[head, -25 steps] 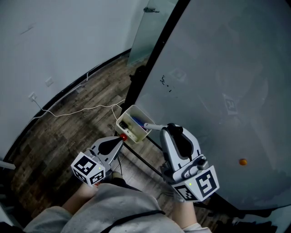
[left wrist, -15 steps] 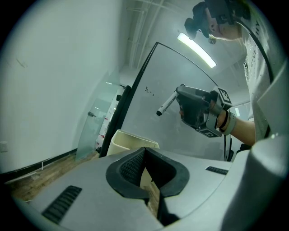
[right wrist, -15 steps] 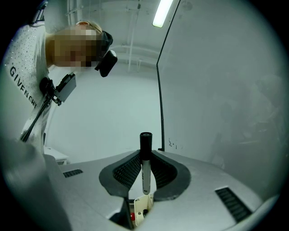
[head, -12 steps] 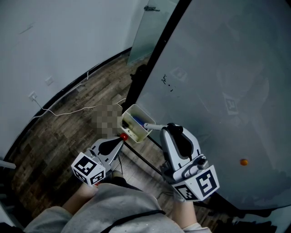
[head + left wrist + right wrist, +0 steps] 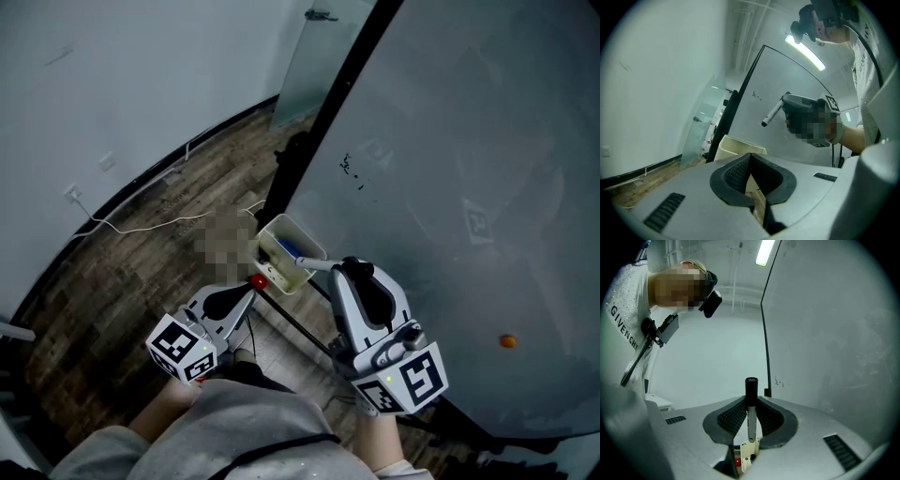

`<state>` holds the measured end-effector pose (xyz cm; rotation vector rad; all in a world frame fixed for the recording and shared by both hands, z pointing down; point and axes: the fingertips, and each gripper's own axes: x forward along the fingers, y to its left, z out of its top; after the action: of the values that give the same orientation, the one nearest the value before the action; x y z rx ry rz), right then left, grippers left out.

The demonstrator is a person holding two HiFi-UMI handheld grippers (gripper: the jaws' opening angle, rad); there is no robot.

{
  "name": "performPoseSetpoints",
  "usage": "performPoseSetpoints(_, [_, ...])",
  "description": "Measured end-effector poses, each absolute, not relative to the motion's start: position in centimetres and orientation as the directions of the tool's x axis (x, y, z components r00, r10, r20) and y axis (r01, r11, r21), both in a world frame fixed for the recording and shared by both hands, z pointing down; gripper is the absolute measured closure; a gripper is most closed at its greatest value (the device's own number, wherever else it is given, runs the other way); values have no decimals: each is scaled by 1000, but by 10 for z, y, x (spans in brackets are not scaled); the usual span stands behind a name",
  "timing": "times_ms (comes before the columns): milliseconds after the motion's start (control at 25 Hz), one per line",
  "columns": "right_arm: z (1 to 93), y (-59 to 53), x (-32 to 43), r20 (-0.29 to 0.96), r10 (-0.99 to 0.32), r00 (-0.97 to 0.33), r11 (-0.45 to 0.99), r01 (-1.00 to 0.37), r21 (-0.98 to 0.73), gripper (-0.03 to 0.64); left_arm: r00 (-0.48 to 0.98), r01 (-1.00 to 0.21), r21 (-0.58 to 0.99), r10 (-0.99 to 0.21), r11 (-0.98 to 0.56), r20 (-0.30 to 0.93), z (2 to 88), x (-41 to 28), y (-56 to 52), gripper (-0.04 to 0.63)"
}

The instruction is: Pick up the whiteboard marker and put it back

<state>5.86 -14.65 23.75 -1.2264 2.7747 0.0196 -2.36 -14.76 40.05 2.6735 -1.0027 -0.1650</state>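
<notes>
Nothing has shifted since a second ago. The right claw [image 5: 339,265], pointing about level, pinches a slim white marker [image 5: 315,262] between its ribbed black pads, the black cap end reaching over the rim of the cream, box-shaped tray [image 5: 298,228] beside the smooth whiteboard [image 5: 450,169]. The left claw [image 5: 247,290], also level, is closed and empty near the tray.

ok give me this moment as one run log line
right gripper: shut on whiteboard marker | left gripper: shut, empty | marker tip near white tray

Cool, dim light from a ceiling strip lamp [image 5: 806,47]; gripper views bulge, corners black.
</notes>
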Motion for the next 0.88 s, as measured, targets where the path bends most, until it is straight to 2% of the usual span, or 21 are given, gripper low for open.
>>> performPoseSetpoints(880, [311, -163, 53, 7, -727, -687, 684, -724, -86, 540, 702, -688, 301, -710, -660, 48, 419, -33, -159, 580])
